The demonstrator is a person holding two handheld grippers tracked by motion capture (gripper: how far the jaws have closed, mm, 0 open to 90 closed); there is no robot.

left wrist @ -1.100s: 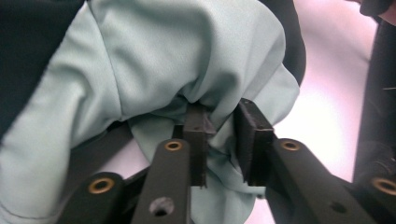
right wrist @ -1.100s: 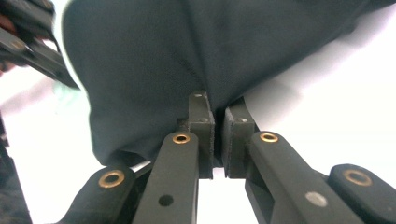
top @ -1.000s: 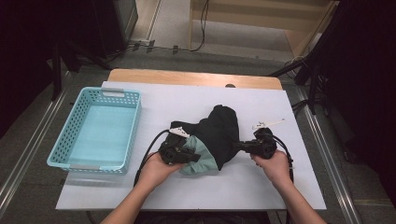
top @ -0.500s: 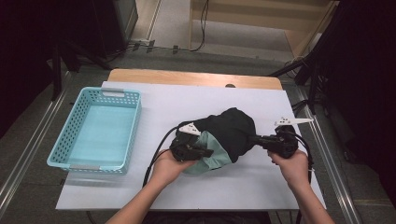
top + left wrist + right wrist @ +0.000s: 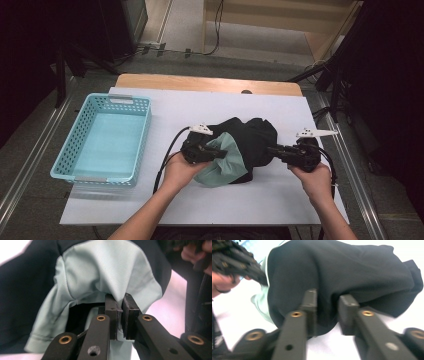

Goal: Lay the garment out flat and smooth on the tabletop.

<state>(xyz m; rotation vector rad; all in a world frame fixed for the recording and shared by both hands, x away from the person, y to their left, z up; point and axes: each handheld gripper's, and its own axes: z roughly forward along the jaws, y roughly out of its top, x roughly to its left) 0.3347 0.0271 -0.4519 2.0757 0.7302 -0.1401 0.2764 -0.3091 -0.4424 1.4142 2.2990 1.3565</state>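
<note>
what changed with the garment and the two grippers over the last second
The right gripper slid off toward the table's right edge and its jaws have just been opening, dark cloth between them. The black and mint garment spread wider. The left gripper stays clamped on the mint lining. The blue basket stayed put.

One garment [image 5: 250,145], one basket [image 5: 102,145], two hand-held grippers [image 5: 220,152].
</note>
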